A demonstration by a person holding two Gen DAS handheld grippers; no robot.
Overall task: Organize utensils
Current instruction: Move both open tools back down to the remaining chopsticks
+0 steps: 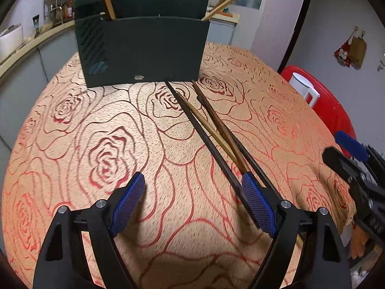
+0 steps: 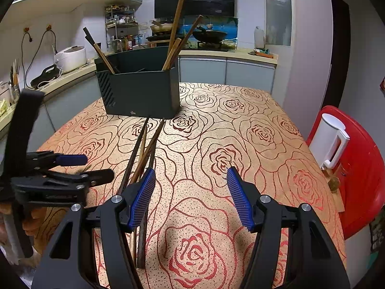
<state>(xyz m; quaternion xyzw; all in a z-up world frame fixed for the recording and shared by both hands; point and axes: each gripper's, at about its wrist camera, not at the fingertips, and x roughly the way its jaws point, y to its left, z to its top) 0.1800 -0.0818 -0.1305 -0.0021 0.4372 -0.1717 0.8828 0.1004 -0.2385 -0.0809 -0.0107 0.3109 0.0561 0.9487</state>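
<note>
A dark utensil holder stands at the far side of the table, with several wooden chopsticks upright in it; it also shows in the right wrist view. Several loose chopsticks lie in a bundle on the rose-patterned cloth, pointing at the holder; they show in the right wrist view too. My left gripper is open and empty, its right finger over the bundle's near ends. My right gripper is open and empty, just right of the bundle. Each gripper shows in the other's view.
A red plastic chair with a white kettle on it stands at the table's right edge. A kitchen counter with a rice cooker and a stove with a wok runs behind the table.
</note>
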